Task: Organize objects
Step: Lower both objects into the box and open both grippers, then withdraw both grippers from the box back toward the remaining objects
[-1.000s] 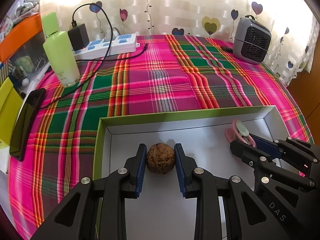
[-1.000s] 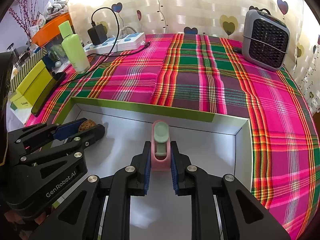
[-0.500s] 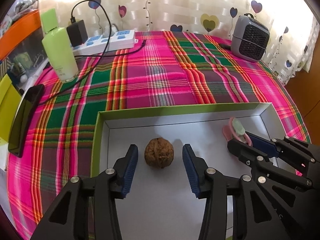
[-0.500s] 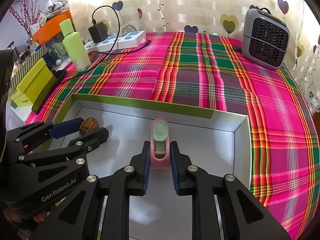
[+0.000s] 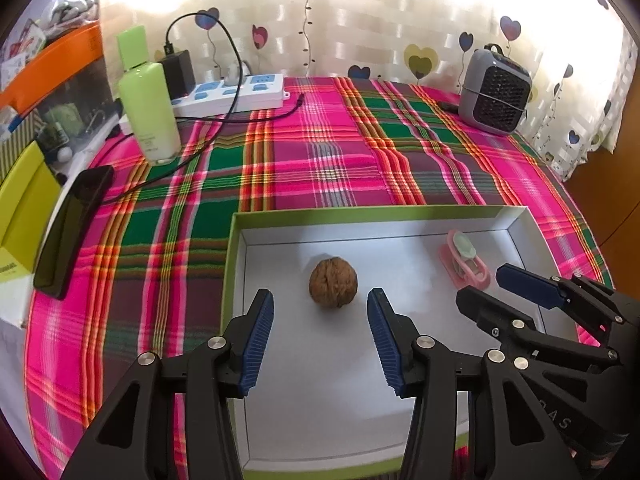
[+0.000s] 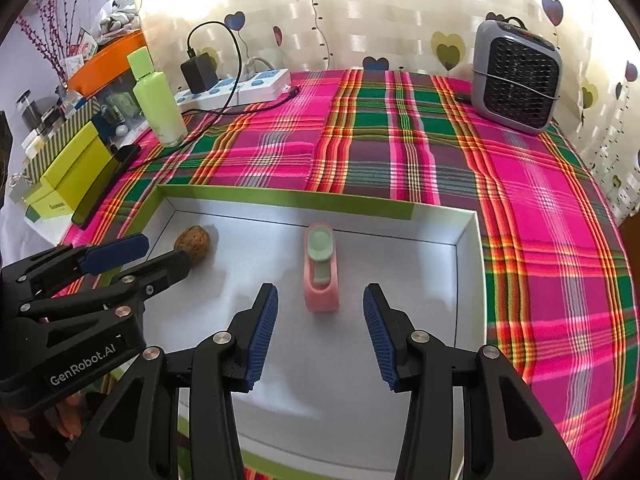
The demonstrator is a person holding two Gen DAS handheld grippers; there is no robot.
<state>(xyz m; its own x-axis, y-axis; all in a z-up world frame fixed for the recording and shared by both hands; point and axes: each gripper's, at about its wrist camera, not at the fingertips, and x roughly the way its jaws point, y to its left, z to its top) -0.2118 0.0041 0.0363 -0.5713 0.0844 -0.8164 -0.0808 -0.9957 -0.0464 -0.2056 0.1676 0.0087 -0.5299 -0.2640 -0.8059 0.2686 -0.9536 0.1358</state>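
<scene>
A shallow box (image 5: 516, 222) with a white interior and green outer walls is placed on a plaid tablecloth (image 5: 320, 160). All positions below are referenced to this box.

Left gripper (image 5: 320, 338): the jaws have just been opening. They are parted, and nothing is gripped. A walnut (image 5: 333, 283) is seen resting on the box floor, just beyond the blue pads (image 5: 256, 344) and in line with the gap between them, with clear space on both sides. The walnut lies in the left half of the box, near the left wall.

Right gripper (image 6: 320, 338): the jaws have just been opening. They are parted, and nothing is gripped. A pink clip with a pale green lever (image 6: 321, 266) is seen lying on the box floor just ahead of the fingertips, centred on the gap and untouched by either pad. The clip lies in the right half of the box, well apart from the walnut.

In the left wrist view, the right gripper is visible at the right wall of the box, beside the clip.

Outside the box, behind its far wall, a green bottle (image 5: 148, 112), a white power strip (image 5: 236, 94) with a black adapter and a grey heater (image 5: 494, 94) are located. A black phone (image 5: 74, 232) is located beyond the left wall.
</scene>
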